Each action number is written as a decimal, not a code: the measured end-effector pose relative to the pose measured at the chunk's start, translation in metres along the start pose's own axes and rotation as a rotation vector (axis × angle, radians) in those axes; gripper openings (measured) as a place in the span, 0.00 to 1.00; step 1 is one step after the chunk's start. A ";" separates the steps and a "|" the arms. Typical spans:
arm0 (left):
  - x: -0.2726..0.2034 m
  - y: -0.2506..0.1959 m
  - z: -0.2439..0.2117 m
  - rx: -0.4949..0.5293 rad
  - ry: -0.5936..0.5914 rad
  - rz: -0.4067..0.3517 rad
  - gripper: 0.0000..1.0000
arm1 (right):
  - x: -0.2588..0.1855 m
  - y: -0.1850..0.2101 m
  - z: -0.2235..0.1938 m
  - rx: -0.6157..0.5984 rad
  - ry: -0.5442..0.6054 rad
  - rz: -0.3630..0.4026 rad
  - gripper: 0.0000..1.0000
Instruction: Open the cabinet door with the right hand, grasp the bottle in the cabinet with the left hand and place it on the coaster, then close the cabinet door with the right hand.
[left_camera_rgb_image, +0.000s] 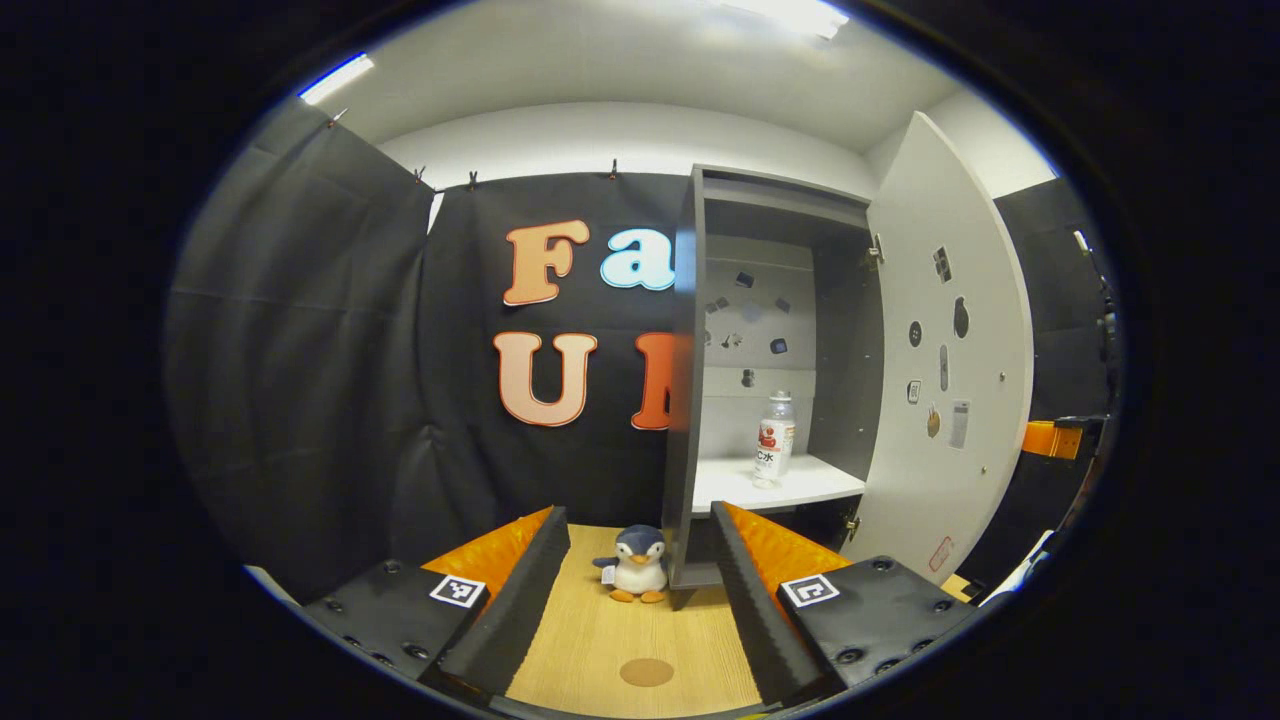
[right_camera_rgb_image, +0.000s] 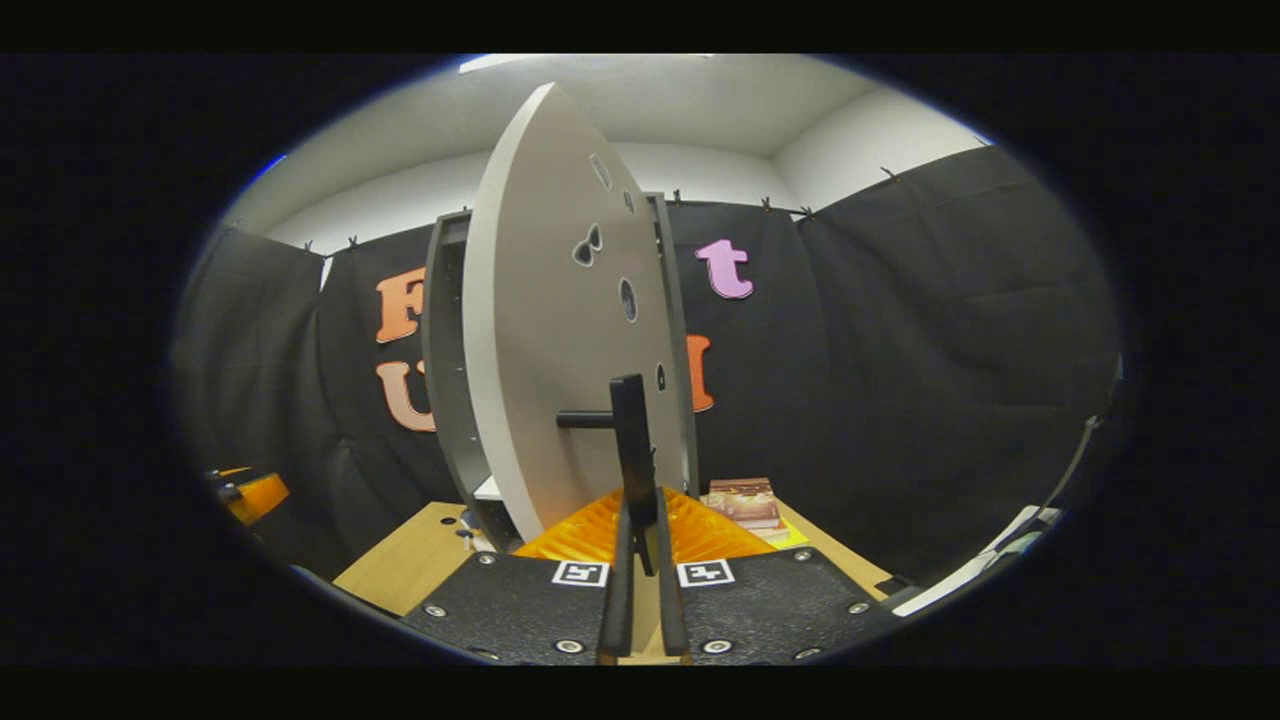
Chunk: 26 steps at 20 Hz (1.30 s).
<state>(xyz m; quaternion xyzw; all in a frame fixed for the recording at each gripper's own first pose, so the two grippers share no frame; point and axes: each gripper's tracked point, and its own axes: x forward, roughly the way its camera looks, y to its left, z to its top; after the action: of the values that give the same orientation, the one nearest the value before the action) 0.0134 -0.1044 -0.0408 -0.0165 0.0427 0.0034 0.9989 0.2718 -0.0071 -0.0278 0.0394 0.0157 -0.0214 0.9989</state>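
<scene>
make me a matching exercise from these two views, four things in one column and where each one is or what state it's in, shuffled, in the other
Things:
1. bottle
2. toy penguin
3. coaster
4. cabinet door

Places or states:
A. swung wide open
B. flat on the table between the left tongs' fingers
C. upright on the cabinet shelf
D. on the table by the cabinet's front corner

Pairs: 1-C, 2-D, 3-B, 4-A
</scene>
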 end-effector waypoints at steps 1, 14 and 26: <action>-0.001 -0.004 -0.001 0.001 0.002 0.004 0.96 | 0.000 0.000 0.001 0.006 -0.004 0.015 0.11; 0.003 -0.037 -0.010 0.021 0.041 0.027 0.92 | -0.001 -0.020 0.003 0.055 -0.009 0.029 0.00; 0.030 -0.062 -0.010 0.040 0.030 0.002 0.87 | -0.007 -0.022 0.007 0.074 -0.014 0.037 0.14</action>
<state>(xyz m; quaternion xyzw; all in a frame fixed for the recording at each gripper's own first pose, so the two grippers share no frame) 0.0430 -0.1663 -0.0509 0.0036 0.0579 0.0035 0.9983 0.2644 -0.0295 -0.0227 0.0767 0.0072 -0.0036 0.9970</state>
